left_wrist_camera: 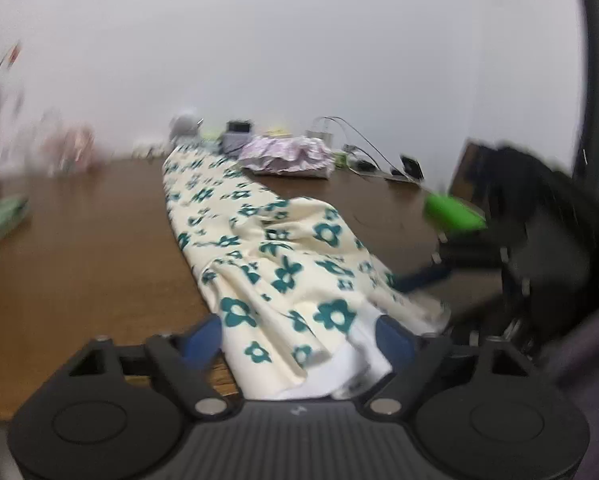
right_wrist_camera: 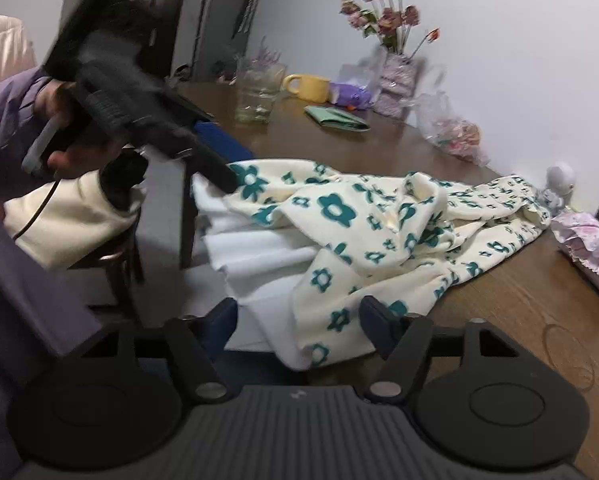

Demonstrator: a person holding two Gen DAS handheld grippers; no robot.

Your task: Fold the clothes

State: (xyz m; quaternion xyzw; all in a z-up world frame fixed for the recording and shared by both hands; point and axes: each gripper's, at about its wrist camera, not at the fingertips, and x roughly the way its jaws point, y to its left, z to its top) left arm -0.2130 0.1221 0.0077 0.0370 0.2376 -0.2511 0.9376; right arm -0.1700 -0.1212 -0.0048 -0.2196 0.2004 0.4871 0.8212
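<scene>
A cream garment with teal flowers lies stretched along the brown table, its white inner side showing at the near end. My left gripper stands open, and the near end of the cloth lies loose between its blue pads. In the right wrist view the same garment is bunched, with its white edge hanging over the table edge. My right gripper is open too, with the flowered hem between its fingers. The left gripper, held by a hand, hovers at the garment's far corner.
Along the wall stand a vase of flowers, a yellow mug, a glass jar, a green booklet and plastic bags. A folded pink cloth and cables lie beside the garment. A chair stands by the table edge.
</scene>
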